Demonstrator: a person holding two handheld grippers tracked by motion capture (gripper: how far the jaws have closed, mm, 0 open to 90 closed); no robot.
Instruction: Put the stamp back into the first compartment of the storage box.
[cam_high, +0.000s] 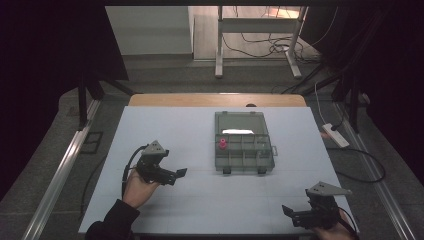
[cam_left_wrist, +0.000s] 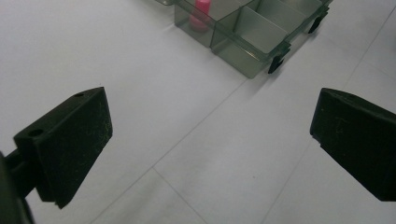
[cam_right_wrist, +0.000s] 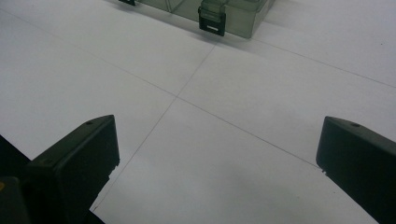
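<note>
Out ahead of both sets of jaws, the clear compartment box is sitting open in the middle of the white table, with a small pink piece standing in its front left compartment. We're holding the left gripper with its jaws spread wide and nothing between them; the box is lying up and a bit right of them, near but well apart. Same deal with the right gripper: jaws gaping wide, holding nothing, hovering low at the near right edge, the box farther off beyond them.

In the left gripper view the box is getting cut off by the top edge, so we're only seeing a few compartments and part of the pink piece; what that piece actually is, we can't make out. The right gripper view is catching just the box's front wall and one black latch.

The table is looking plain white with thin seam lines crossing it, over a wooden top. Beyond it, the room is lying pretty dark: grey floor, a desk frame with loose cables, and a white power strip off the right edge.
</note>
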